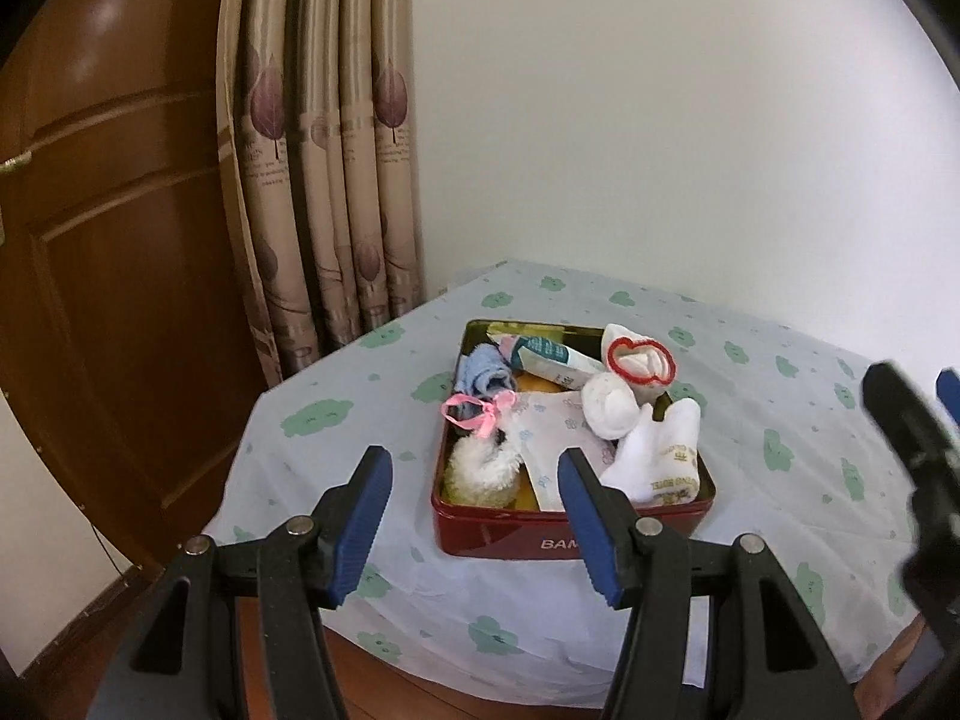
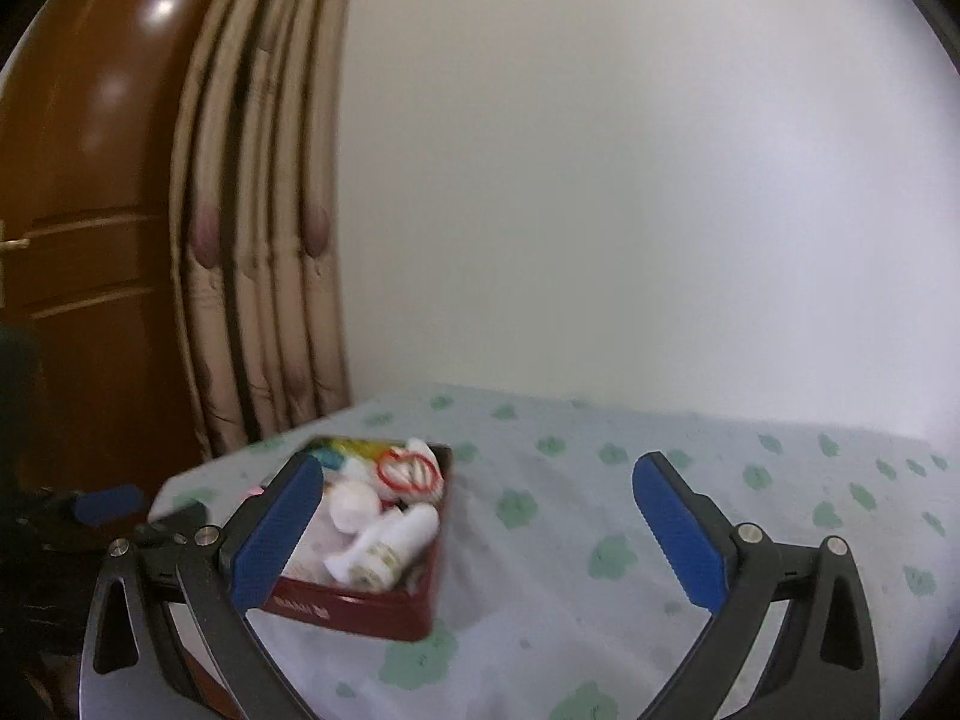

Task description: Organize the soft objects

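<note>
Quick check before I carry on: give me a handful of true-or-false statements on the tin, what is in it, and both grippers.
1. The red tin has no lid on. True.
2. The left gripper is shut on a sock. False: it is open and holds nothing.
3. A white sock with a red cuff sits at the far right corner of the tin. True.
4. The right gripper holds the tin. False: it is open, empty.
5. The tablecloth is plain white. False: it has green shapes.

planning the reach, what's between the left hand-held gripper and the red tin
Only bare flowered tablecloth lies between the left hand-held gripper and the red tin, in the left wrist view.
</note>
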